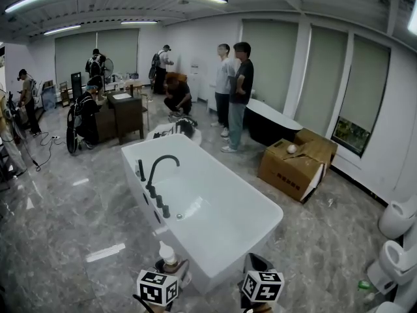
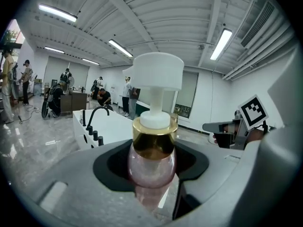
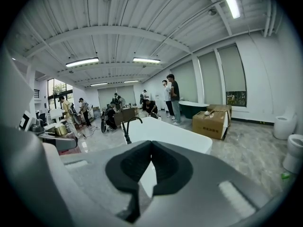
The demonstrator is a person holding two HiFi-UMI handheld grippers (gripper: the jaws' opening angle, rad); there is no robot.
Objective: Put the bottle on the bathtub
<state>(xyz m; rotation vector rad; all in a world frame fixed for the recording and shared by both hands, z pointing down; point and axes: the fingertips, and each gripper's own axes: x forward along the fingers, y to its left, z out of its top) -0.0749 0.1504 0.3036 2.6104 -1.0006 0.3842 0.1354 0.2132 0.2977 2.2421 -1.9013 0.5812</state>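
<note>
A pink bottle [image 2: 151, 164] with a gold collar and a white pump top stands upright between the pads of my left gripper [image 2: 151, 174], which is shut on its body. In the head view the bottle [image 1: 168, 253] and left gripper [image 1: 171, 267] sit at the bottom edge, just short of the near end of the white bathtub [image 1: 260, 222]. A black tap [image 1: 158, 168] rises from the tub's left rim. My right gripper [image 3: 151, 145] is beside it on the right [image 1: 256, 264]; its pads meet at the tips with nothing between them.
A cardboard box [image 1: 294, 166] lies on the floor to the right of the tub, with a dark bathtub [image 1: 270, 121] behind it. Two people [image 1: 233, 96] stand at the far end, others by a dark cabinet [image 1: 127, 113]. White toilets [image 1: 399, 240] line the right wall.
</note>
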